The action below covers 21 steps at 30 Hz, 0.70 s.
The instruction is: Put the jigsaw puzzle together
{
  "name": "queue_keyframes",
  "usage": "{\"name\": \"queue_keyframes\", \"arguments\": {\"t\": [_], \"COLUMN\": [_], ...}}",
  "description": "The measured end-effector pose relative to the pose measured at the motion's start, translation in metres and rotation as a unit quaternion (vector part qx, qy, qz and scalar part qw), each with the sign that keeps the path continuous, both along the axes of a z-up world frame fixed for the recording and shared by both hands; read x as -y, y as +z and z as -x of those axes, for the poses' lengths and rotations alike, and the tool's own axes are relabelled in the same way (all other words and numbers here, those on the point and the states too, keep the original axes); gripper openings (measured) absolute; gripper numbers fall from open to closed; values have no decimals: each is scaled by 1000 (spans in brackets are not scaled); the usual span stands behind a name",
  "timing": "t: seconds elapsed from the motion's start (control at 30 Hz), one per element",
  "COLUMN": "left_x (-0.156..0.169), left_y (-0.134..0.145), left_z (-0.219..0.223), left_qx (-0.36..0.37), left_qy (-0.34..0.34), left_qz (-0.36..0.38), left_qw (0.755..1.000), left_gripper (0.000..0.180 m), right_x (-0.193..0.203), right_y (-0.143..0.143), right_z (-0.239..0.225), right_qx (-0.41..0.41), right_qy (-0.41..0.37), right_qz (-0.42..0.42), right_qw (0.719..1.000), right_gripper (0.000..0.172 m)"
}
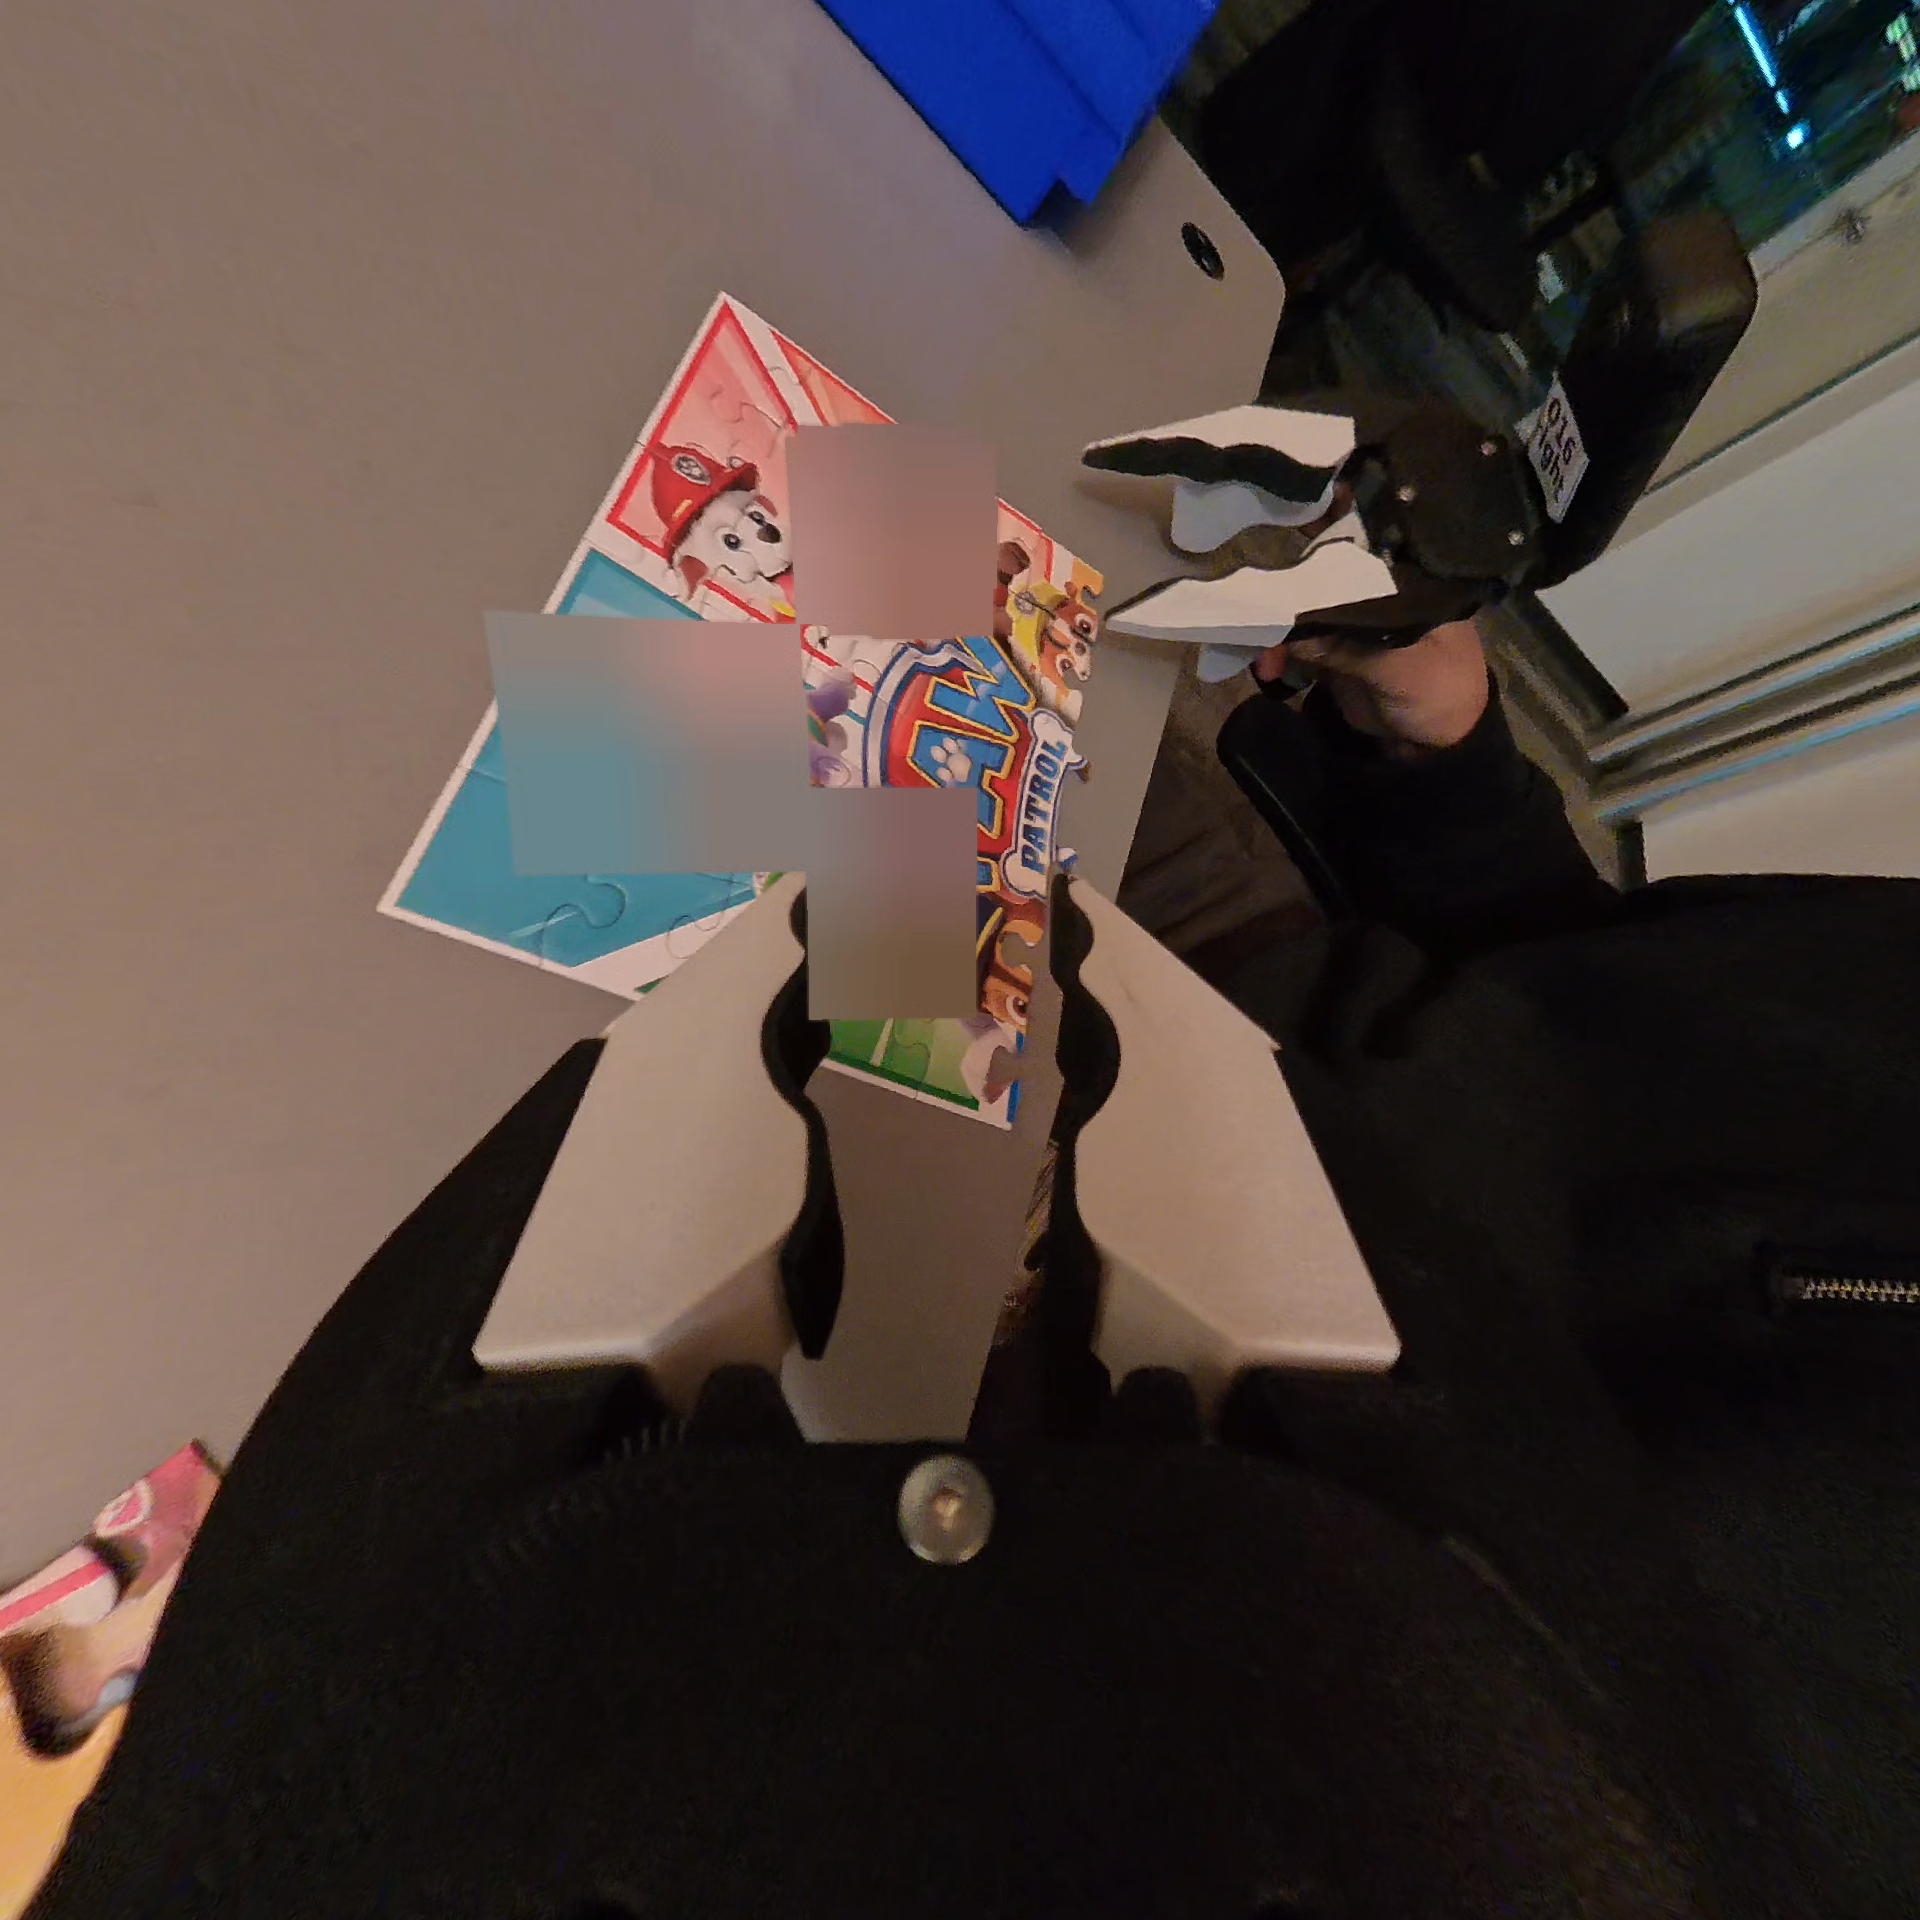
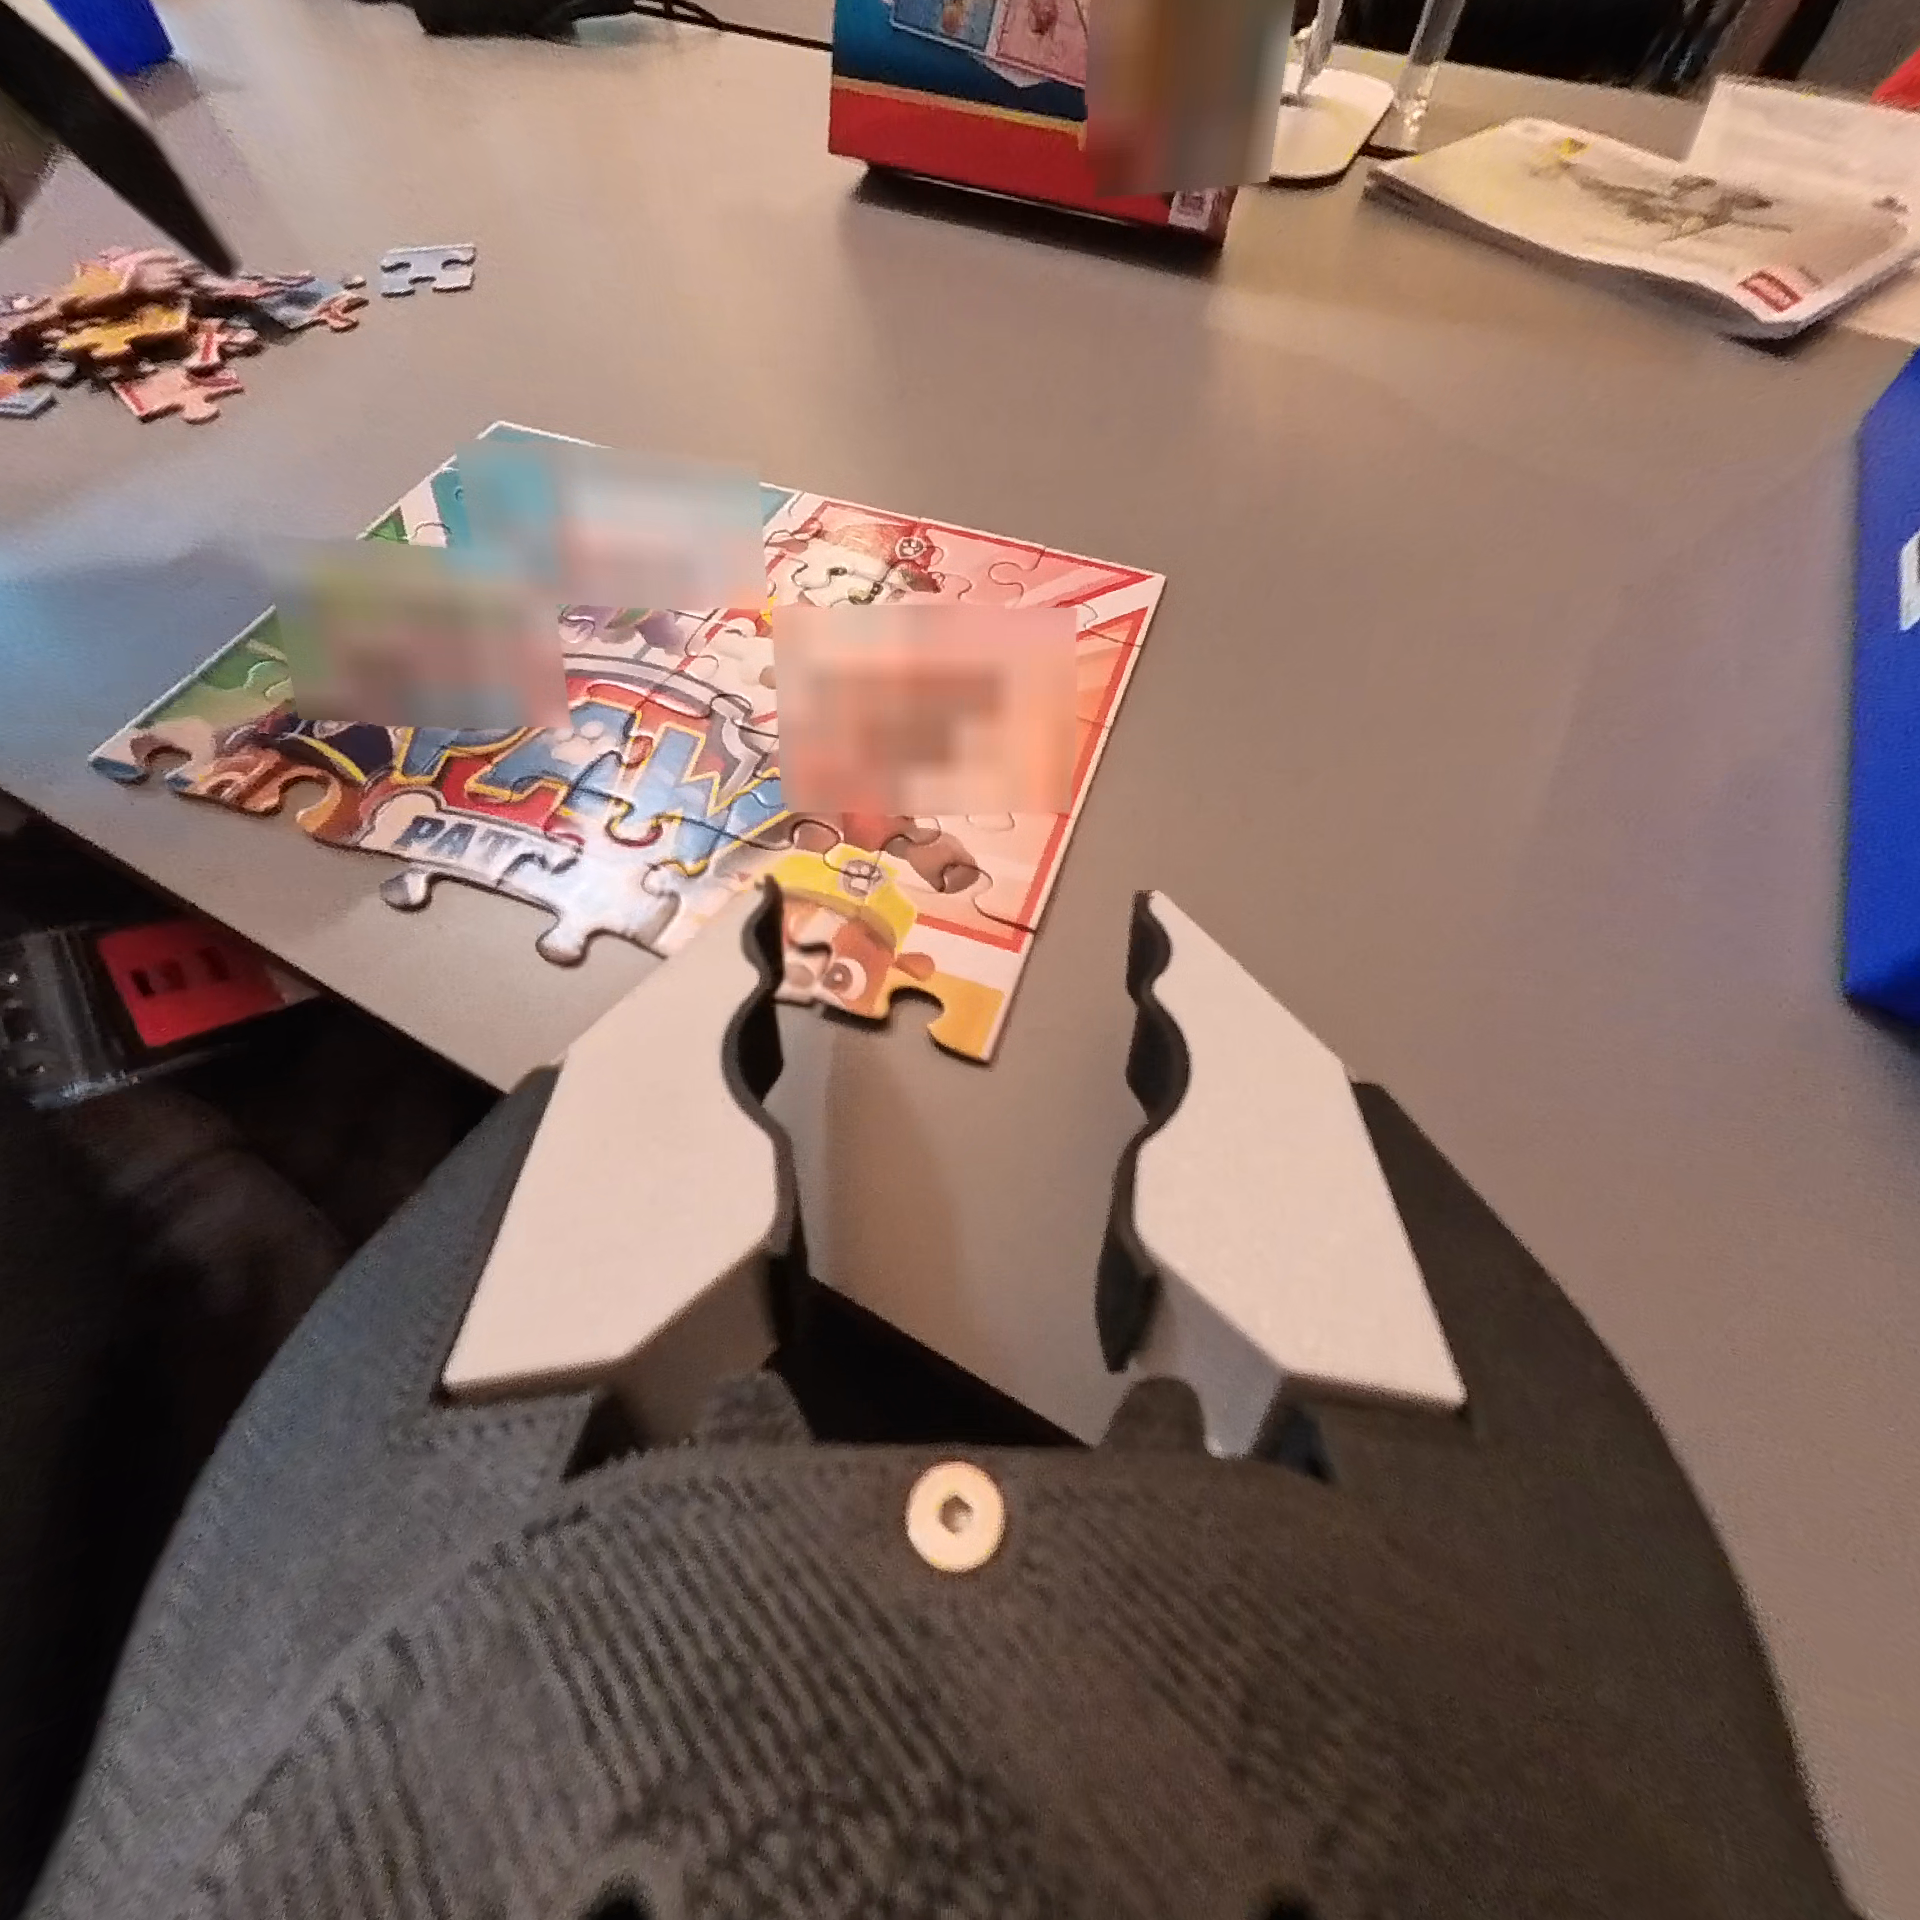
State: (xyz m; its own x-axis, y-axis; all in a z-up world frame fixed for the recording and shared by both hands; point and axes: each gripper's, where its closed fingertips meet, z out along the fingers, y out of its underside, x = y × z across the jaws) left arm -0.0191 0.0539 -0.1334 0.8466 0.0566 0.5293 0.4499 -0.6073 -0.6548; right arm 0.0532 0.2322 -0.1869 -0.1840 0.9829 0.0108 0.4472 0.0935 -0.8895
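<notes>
A partly assembled cartoon jigsaw puzzle [image 1: 665, 488] lies flat on the grey table [image 1: 208, 520], close to its edge. My left gripper [image 1: 928, 888] hovers over the puzzle's near edge with its jaws apart and nothing between the pads. My right gripper [image 2: 956, 899] is open and empty just above the puzzle's [image 2: 623, 790] corner with the yellow-helmeted pup. The right gripper also shows in the left wrist view [image 1: 1101, 540], fingers spread beside the puzzle's edge at the table rim.
A heap of loose puzzle pieces [image 2: 135, 322] and one face-down piece [image 2: 428, 268] lie at the far left. The puzzle box [image 2: 966, 114] stands at the back, with papers [image 2: 1642, 218] to its right. A blue bin [image 2: 1886, 675] sits at the right.
</notes>
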Motion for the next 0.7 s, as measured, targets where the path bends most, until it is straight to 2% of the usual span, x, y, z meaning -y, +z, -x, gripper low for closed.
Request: {"name": "queue_keyframes", "arguments": {"t": [0.13,0.27,0.5,0.6,0.7], "left_x": [-5,-7,-7,-7,-8], "left_y": [-2,-3,3,3,2], "left_z": [-10,-12,-13,-15,-18], "left_qx": [-2,2,-1,-2,-3], "left_qy": [-15,-18,-17,-20,-24], "left_qz": [5,5,-4,-4,-3], "left_qw": [1000,1000,1000,1000,1000], "left_gripper": [39,40,40,40,40], "right_x": [5,12,8,10,8], "right_y": [-8,-15,-18,-17,-16], "right_z": [3,5,2,2,2], "right_qx": [29,52,64,63,60], "right_qy": [-18,-20,-17,-8,-8], "right_qz": [-20,4,-22,-16,-19], "right_qw": [999,998,998,998,998], "right_gripper": [78,78,51,32,24]}}
